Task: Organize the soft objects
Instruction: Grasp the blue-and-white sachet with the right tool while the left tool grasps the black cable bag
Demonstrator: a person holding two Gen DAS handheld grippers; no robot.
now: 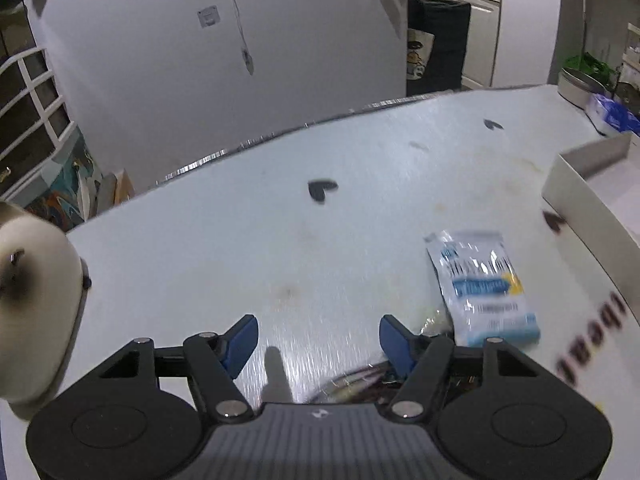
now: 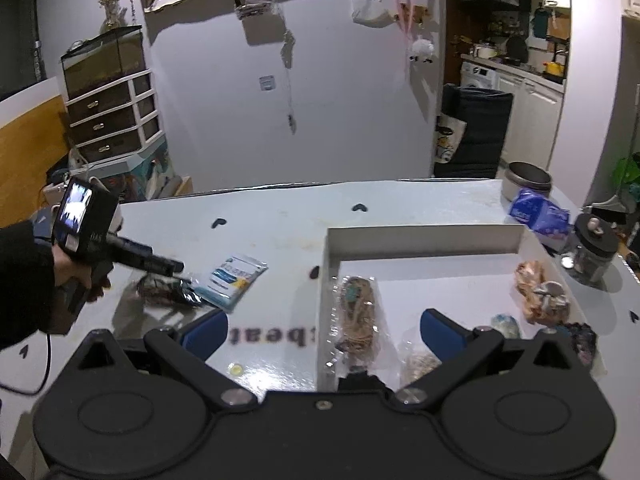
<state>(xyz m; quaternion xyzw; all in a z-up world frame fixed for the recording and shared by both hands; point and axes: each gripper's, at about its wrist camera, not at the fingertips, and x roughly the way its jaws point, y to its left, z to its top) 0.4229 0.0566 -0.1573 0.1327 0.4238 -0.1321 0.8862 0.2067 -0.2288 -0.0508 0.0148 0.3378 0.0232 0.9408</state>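
Note:
My left gripper (image 1: pixel 318 340) is open and empty, low over the table. A dark clear-wrapped packet (image 1: pixel 360 384) lies just under its right finger. A white and blue packet (image 1: pixel 484 288) lies ahead to the right. In the right wrist view the left gripper (image 2: pixel 176 270) hovers over the dark packet (image 2: pixel 168 294), beside the blue packet (image 2: pixel 234 280). My right gripper (image 2: pixel 320 332) is open and empty, above the near-left corner of the white box (image 2: pixel 424 236). The box holds a wrapped brown item (image 2: pixel 358 316), a small packet (image 2: pixel 420 362) and other soft items (image 2: pixel 540 296).
The white box's wall (image 1: pixel 580 204) rises at the right of the left wrist view. A cream round object (image 1: pixel 36 304) sits at the left. A blue tissue pack (image 2: pixel 538 210), a metal pot (image 2: pixel 526 184) and a dark-lidded jar (image 2: pixel 592 250) stand at the far right of the table.

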